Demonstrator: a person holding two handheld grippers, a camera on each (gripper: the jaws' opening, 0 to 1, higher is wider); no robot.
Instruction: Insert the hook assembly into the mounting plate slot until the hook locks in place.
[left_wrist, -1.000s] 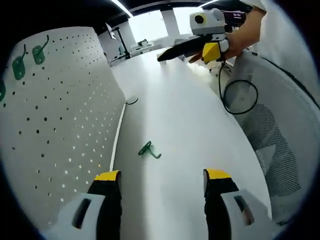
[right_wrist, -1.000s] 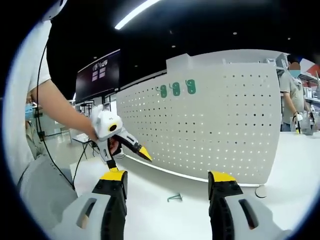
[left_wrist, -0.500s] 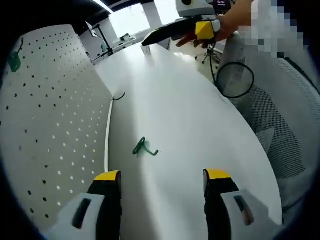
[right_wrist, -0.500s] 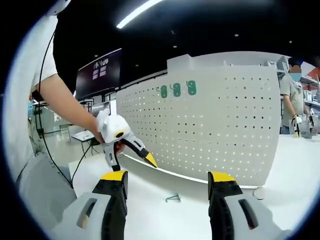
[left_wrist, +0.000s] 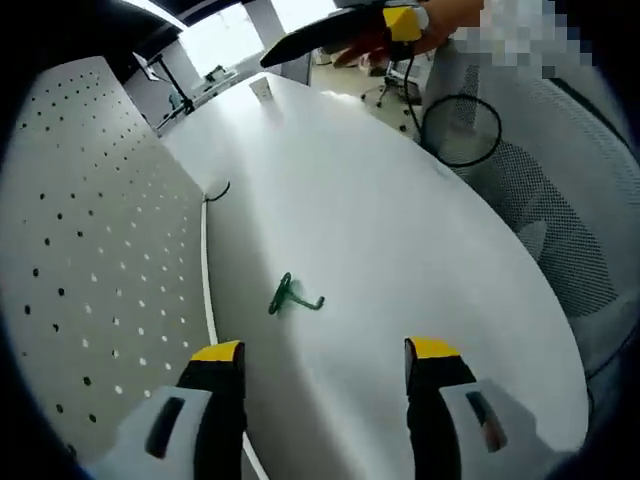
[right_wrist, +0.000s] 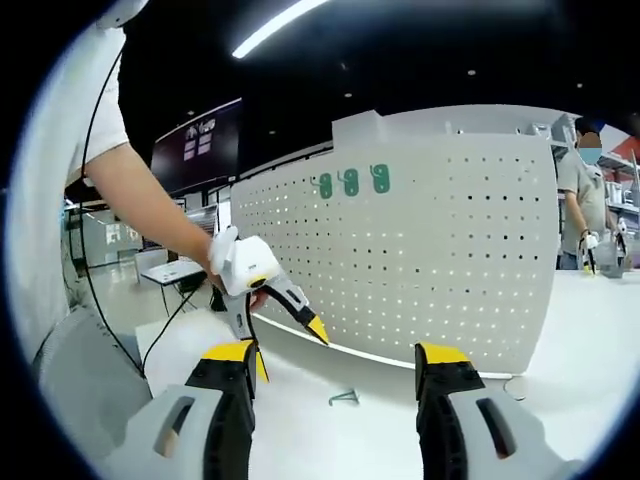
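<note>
On the white desk (left_wrist: 400, 250), just off the foot of the pegboard (left_wrist: 90, 270), the green hook (left_wrist: 292, 297) is lying flat on its side, with nothing touching it. My left gripper (left_wrist: 325, 350) is hanging right above it with both yellow-tipped jaws spread wide and empty, and the hook sits just ahead of the gap between them. In the right gripper view you can see that same left gripper (right_wrist: 290, 325) angled down toward the hook (right_wrist: 343, 397), tips near it but not on it. My right gripper (right_wrist: 335, 355) is also wide open, holding nothing, pointed at the pegboard (right_wrist: 450, 260) where three green hooks (right_wrist: 350, 182) already hang near the top.

So I'd say I'm at the pick-up step. The thing is thin and lies flat, so I figure the trick is to come down low, straddle the back plate part and not the skinny curved end, and close gently so it doesn't skate away across the slick desk. Grabbing it so the insert end sticks out free should make lining it up with the pegboard holes way easier.
</note>
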